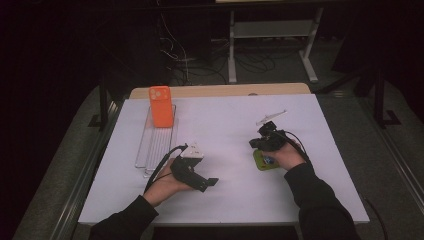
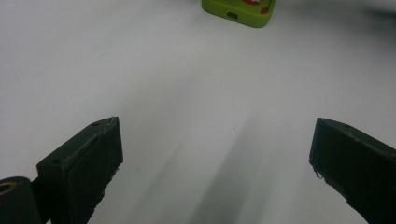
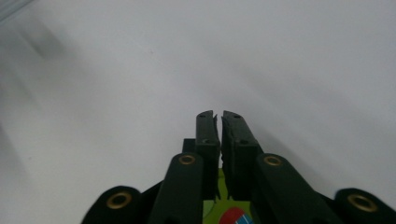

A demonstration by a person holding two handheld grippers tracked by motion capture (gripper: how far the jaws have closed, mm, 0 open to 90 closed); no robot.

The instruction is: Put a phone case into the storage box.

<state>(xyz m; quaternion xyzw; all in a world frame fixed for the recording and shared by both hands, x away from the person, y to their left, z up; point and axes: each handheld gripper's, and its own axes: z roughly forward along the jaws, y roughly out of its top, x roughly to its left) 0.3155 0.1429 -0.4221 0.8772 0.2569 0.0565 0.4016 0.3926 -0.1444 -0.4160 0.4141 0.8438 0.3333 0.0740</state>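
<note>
Your left gripper [image 2: 215, 154], jaws spread wide over bare table [image 1: 225, 130], faces the green case [image 2: 239, 10]; square up before closing, since your right gripper [image 3: 219, 114], nearly shut, seems to hover above it.

green case [image 2: 239, 11]: smooth matt plastic | table [image 1: 225, 120]: matt white (smooth) | tray [image 1: 156, 145]: clear plastic

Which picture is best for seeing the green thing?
The left gripper view: the green case lies unblocked on the table, though its top is cut off. In the high view the right hand partly covers it. The right gripper view shows a sliver under the closed jaws.
</note>
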